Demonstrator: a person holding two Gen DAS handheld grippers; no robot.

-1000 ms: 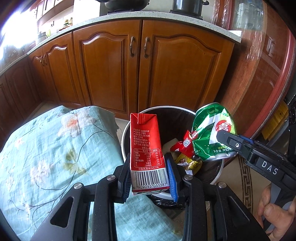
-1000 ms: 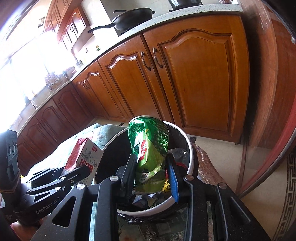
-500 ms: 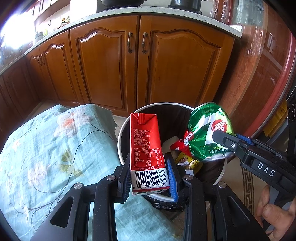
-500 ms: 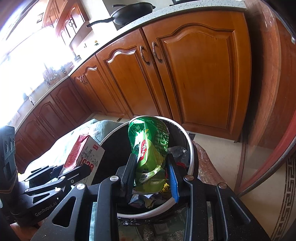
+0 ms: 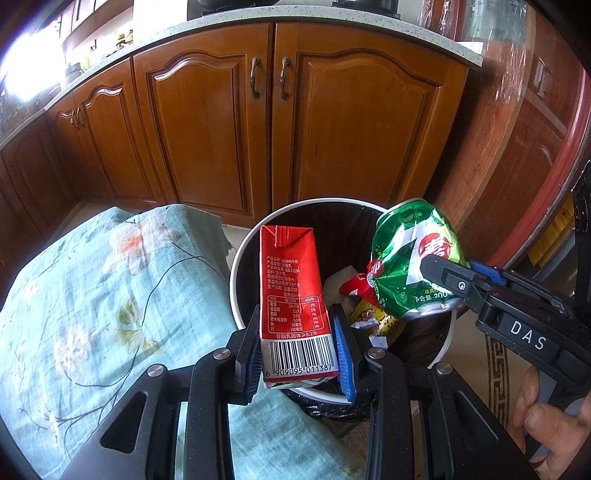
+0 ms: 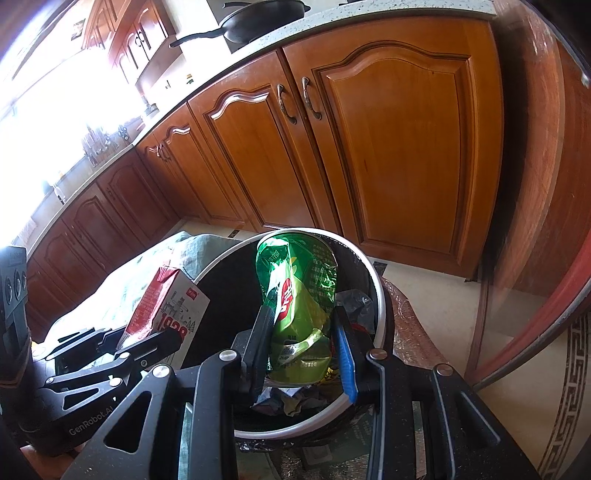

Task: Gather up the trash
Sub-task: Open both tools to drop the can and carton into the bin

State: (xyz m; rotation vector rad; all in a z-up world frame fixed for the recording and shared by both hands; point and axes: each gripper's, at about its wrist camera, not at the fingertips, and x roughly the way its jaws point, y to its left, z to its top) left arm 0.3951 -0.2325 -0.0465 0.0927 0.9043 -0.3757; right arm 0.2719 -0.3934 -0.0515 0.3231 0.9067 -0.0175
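Observation:
My left gripper (image 5: 297, 332) is shut on a red milk carton (image 5: 291, 291) and holds it upright over the near rim of a round trash bin (image 5: 236, 273) with a white rim and black liner. My right gripper (image 6: 303, 336) is shut on a crushed green soda can (image 6: 295, 295) and holds it above the bin's opening (image 6: 380, 295). In the left wrist view the can (image 5: 410, 266) hangs over the bin's right side, held by the right gripper (image 5: 458, 277). In the right wrist view the carton (image 6: 166, 310) is at the bin's left edge. Wrappers (image 5: 369, 310) lie inside the bin.
A surface covered by a pale green floral cloth (image 5: 92, 314) lies left of the bin. Wooden kitchen cabinets (image 5: 266, 136) stand behind it, with a stone counter and a black pan (image 6: 258, 22) on top. A curved wooden door (image 5: 524, 147) is at the right.
Both grippers have moved a little further over the bin with their items still held. The bin sits more centred in both views.

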